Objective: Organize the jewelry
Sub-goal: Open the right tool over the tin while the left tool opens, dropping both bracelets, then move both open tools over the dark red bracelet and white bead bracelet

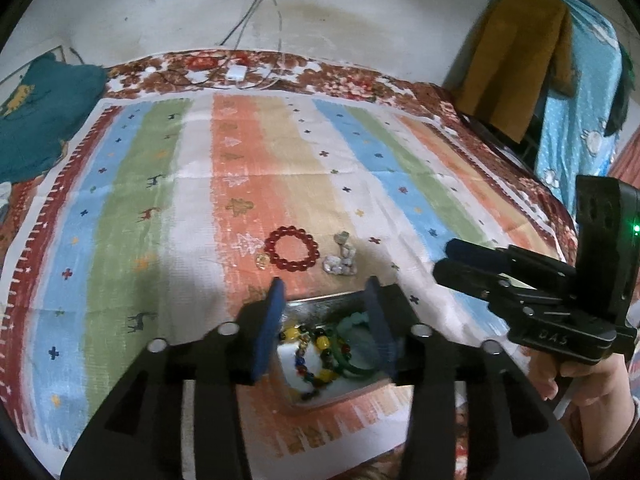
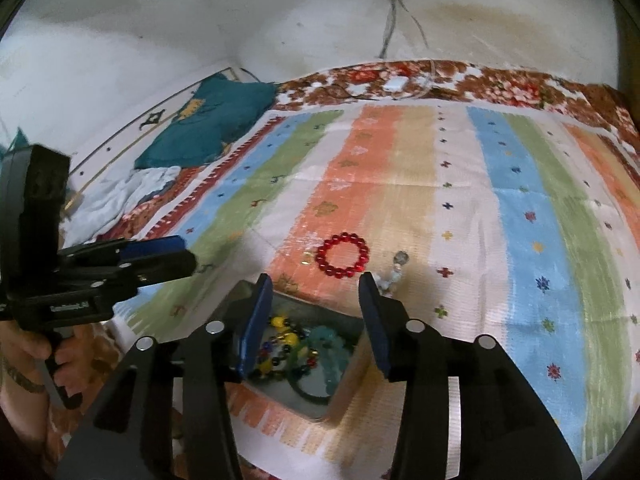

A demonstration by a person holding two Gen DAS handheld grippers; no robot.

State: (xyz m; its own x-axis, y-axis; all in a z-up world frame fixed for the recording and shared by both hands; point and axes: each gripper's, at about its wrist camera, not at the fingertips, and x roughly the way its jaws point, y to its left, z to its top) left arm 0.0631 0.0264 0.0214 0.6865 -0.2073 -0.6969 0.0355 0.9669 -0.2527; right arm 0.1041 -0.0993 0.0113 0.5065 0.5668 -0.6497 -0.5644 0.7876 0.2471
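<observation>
Two handheld grippers are held over a jewelry tray (image 1: 320, 304) on a striped cloth (image 1: 160, 200) spread on a bed.

The left gripper (image 1: 326, 292) and right gripper (image 2: 316, 284) are both seen with fingers spread wide and empty. A multicolored bead bracelet (image 1: 308, 356) and green bangle (image 1: 356, 364) lie in the tray; a red bead bracelet (image 1: 292, 249) and pale stone piece (image 1: 340, 264) rest on the cloth just beyond it. Hanging clothes (image 1: 516, 60) are shown only in the left view, a teal pillow (image 2: 208, 128) more fully in the right. Each handle is gripped by a hand (image 2: 36, 348).
</observation>
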